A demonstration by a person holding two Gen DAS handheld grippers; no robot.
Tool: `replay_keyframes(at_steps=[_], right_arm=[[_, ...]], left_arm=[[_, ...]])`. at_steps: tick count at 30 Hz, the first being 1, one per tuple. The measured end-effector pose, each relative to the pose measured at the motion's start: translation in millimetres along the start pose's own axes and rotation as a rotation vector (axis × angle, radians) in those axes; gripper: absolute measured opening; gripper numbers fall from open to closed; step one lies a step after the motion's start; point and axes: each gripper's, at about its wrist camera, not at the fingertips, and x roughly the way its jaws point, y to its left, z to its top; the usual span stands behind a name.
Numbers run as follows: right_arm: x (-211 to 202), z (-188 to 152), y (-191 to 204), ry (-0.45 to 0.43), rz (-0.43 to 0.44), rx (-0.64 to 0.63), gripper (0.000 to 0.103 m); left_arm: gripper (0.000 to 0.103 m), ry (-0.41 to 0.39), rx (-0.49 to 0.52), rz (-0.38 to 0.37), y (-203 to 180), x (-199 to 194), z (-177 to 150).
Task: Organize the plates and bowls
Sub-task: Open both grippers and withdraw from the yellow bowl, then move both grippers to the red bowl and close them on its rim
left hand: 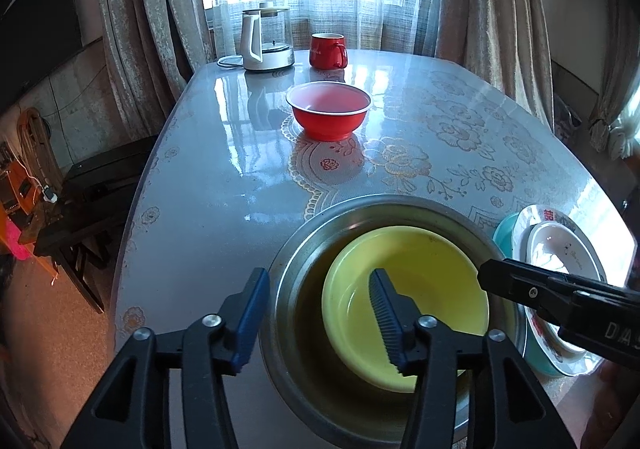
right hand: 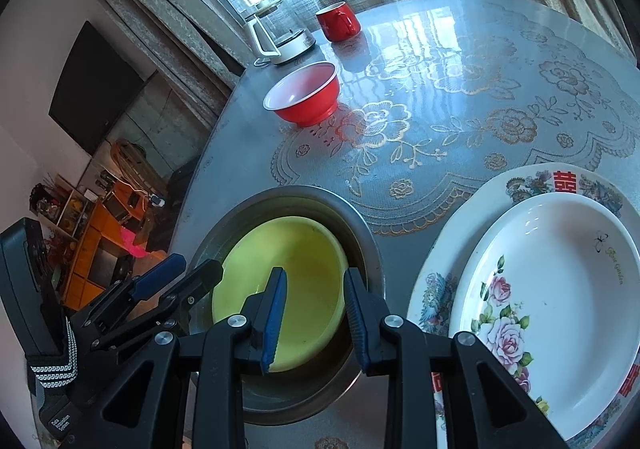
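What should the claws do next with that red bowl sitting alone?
Probably send the open left claw forward to the red bowl. It is the only bowl standing apart, while the yellow bowl already sits nested in the metal bowl.

bowls: 3 – red (left hand: 329, 110), yellow (left hand: 416, 301), steel (left hand: 304, 361) | plates: 3 – white (right hand: 560, 289), floral (right hand: 532, 179), teal (left hand: 505, 233) | mug (left hand: 327, 51): 1 | kettle (left hand: 266, 39): 1 | table (left hand: 200, 189): 1

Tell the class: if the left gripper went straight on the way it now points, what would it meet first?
Probably the steel bowl: the open left gripper straddles its near-left rim, one finger outside, the other over the yellow bowl nested inside. Depth is unclear, so the yellow bowl might come first.
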Motion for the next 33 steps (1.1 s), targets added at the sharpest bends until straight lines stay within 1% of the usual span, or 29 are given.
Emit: replay_keyframes(at_steps=[4,9,12,18,22,29,33], right_arm=[[1,1,-1,0.004,0.000,0.006,0.030],[-3,5,-4,-0.014,-0.003,0.021,0.030],[-5,10,-4,-0.027,-0.015,0.020,0.032],[-4,24,-9,-0.035,-0.046,0.027,0.032],[-3,36,-13,-0.041,-0.074,0.028,0.032],[1,63,-21,-0.070,-0.100,0.009,0.035],[9,77,-24,-0.062,-0.107,0.012,0.035]], left_arm=[[0.061,-0.001,-0.010,-0.006,3,0,4],[0.070,-0.007,-0.025,-0.013,6,2,10],[0.074,-0.008,-0.035,-0.020,9,3,15],[0.082,-0.007,-0.053,-0.016,17,11,29],[0.084,-0.020,-0.076,-0.014,26,18,43],[0.086,-0.034,-0.165,-0.013,49,40,77],[0.087,-0.029,-0.215,-0.048,58,58,95]])
